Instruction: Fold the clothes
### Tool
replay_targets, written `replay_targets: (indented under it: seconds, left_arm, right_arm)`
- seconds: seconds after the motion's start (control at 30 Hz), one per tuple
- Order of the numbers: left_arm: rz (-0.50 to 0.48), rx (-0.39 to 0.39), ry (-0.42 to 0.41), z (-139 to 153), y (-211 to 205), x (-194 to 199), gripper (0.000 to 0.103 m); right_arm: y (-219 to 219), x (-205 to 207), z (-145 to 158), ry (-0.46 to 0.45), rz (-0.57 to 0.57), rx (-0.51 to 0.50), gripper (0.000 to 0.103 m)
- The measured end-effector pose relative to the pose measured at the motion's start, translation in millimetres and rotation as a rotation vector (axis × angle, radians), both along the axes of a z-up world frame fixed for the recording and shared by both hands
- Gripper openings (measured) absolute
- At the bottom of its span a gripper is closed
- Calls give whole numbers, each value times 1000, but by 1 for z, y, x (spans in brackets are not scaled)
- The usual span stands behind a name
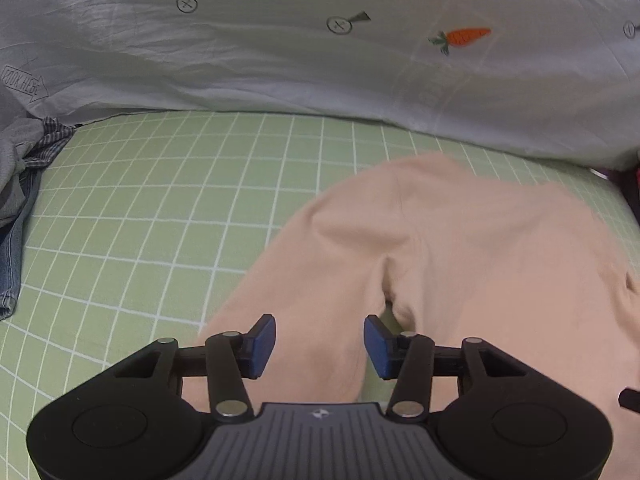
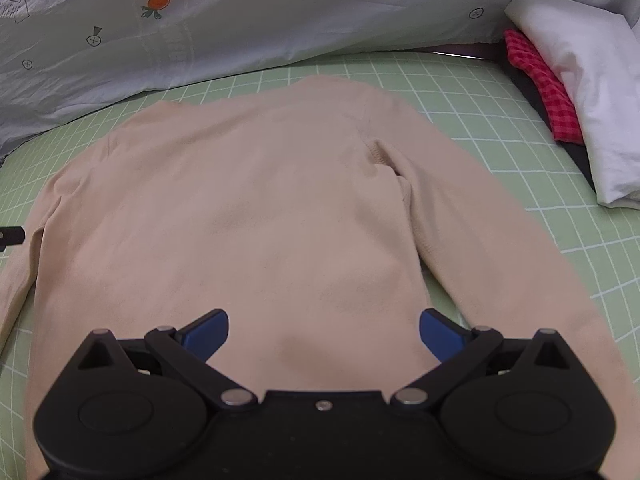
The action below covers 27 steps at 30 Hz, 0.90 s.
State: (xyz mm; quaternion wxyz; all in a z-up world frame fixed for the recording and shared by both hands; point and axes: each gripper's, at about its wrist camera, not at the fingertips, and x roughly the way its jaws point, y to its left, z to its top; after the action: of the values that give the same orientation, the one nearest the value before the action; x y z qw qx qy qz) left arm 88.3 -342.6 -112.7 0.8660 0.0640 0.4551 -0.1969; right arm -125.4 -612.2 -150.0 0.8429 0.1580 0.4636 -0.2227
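Sweater: peach sweater (image 2: 248,208) lies flat on my green checked sheet (image 1: 140,208), spread ahead of and under both claws.
Left claw (image 1: 320,346): spread, above one sleeve, pinching nothing.
Right claw (image 2: 324,334): spread wide over the hem, empty.
Beyond: white quilt (image 1: 280,60); folded pile (image 2: 580,100) to my right.
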Motion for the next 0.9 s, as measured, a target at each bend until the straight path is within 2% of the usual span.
replay_targets:
  seconds: [0.07,0.17,0.27,0.37,0.43,0.5,0.57,0.63,0.7,0.8,0.9]
  left_arm:
    - [44,-8,0,-1,3,10,62]
    - [57,47,14,-10,-7,18,63]
    - [2,84,29,-20,-23,15,67]
    - [-49,155,14,-32,-39,6,67]
    - [-66,190,19,-39,-46,1,67]
    - [-59,192,10,-41,-46,-3,68]
    - [-57,176,45,-32,-40,-2,68]
    - [-36,93,24,-9,-24,-6,70]
    - [-8,54,-46,17,-7,-14,86]
    - [10,65,-153,44,18,-33,89]
    - [47,68,-135,50,45,-45,91]
  right_arm:
    - [-1,2,-2,1,-1,6,103]
    - [-1,6,-4,7,3,16,103]
    - [0,9,-5,20,18,12,103]
    - [1,10,-5,31,32,-4,103]
    - [2,11,-4,35,37,-10,103]
    - [3,12,-2,36,35,-6,103]
    - [4,12,1,39,31,-1,103]
    - [8,13,16,17,27,-3,103]
    - [14,12,34,-25,42,-10,103]
    - [28,9,61,-113,89,-63,103]
    - [44,5,69,-162,131,-111,103]
